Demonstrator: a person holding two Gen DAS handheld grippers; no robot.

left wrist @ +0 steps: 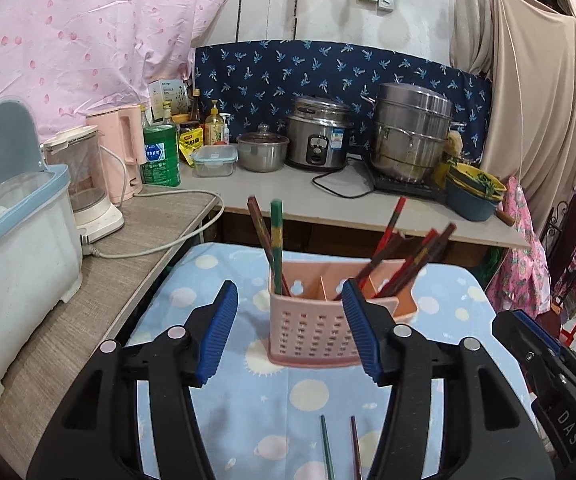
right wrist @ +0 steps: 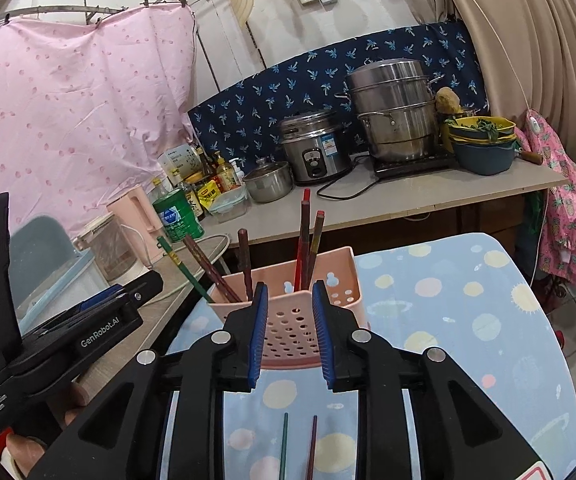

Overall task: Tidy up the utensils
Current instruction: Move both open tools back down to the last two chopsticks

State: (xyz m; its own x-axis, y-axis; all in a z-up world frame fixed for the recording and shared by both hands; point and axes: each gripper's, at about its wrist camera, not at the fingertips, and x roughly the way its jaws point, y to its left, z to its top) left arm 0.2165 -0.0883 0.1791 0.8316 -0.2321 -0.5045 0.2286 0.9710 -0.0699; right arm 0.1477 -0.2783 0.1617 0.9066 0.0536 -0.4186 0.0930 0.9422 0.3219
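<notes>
A pink perforated utensil holder (left wrist: 320, 320) stands on the blue patterned tablecloth (left wrist: 247, 420), with several chopsticks (left wrist: 275, 240) leaning in its compartments. It also shows in the right wrist view (right wrist: 288, 324). A green chopstick (left wrist: 326, 446) and a dark red chopstick (left wrist: 356, 448) lie on the cloth close to me; the right wrist view shows them too, the green (right wrist: 283, 446) and the red (right wrist: 312, 446). My left gripper (left wrist: 292, 328) is open and empty in front of the holder. My right gripper (right wrist: 290, 332) is open and empty, above the loose pair.
A side counter at the left holds a white dish bin (left wrist: 15, 264), a kettle (left wrist: 87, 184) and a cord. The back counter (left wrist: 328, 200) carries a rice cooker (left wrist: 316, 136), steel steamer pot (left wrist: 412, 136), bottles and bowls. The other gripper (right wrist: 67, 332) sits left of my right one.
</notes>
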